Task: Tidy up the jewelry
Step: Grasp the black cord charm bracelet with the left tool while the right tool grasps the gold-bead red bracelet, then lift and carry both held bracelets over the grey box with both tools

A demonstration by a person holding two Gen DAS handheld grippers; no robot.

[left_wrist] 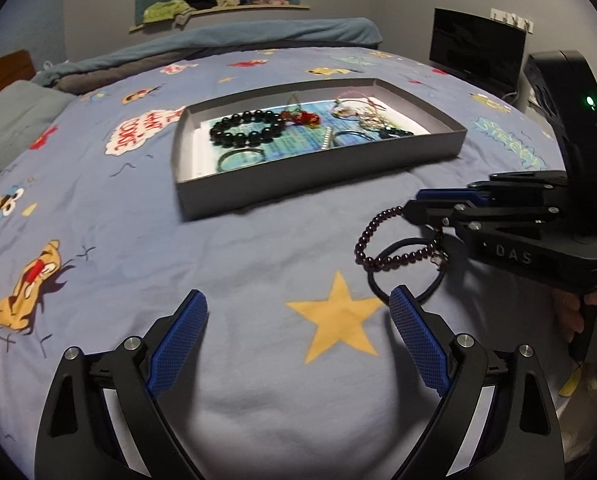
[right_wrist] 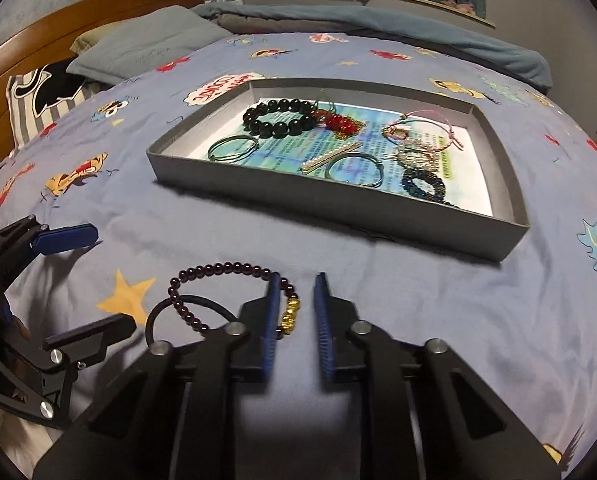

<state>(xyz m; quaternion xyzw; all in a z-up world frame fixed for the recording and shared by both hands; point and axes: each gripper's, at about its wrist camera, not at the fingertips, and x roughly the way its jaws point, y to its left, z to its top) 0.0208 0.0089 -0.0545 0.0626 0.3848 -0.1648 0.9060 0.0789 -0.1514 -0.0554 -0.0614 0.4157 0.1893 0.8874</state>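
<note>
- Bedroom setup: a bed with a blue cartoon-print sheet (left_wrist: 258, 248), with pillows and a rolled blanket at the far end.
- A shallow grey box (right_wrist: 322, 216) sits mid-bed, with a printed paper liner and jewelry in it: a chunky black bead bracelet (right_wrist: 280, 117), a red beaded piece (right_wrist: 340, 123), some thin hoops, a pearl bar and a blue bead bracelet (right_wrist: 423, 184).
- The left gripper (left_wrist: 298, 320) hovers low with its jaws wide apart, holding nothing.
- The right gripper (right_wrist: 296, 312) has its jaws a little apart, straddling the gold-charm end of the dark purple bead bracelet (right_wrist: 218, 270), not clamped yet.
- That bracelet lies on the sheet in front of the box, overlapping a black hair tie (left_wrist: 402, 276).
</note>
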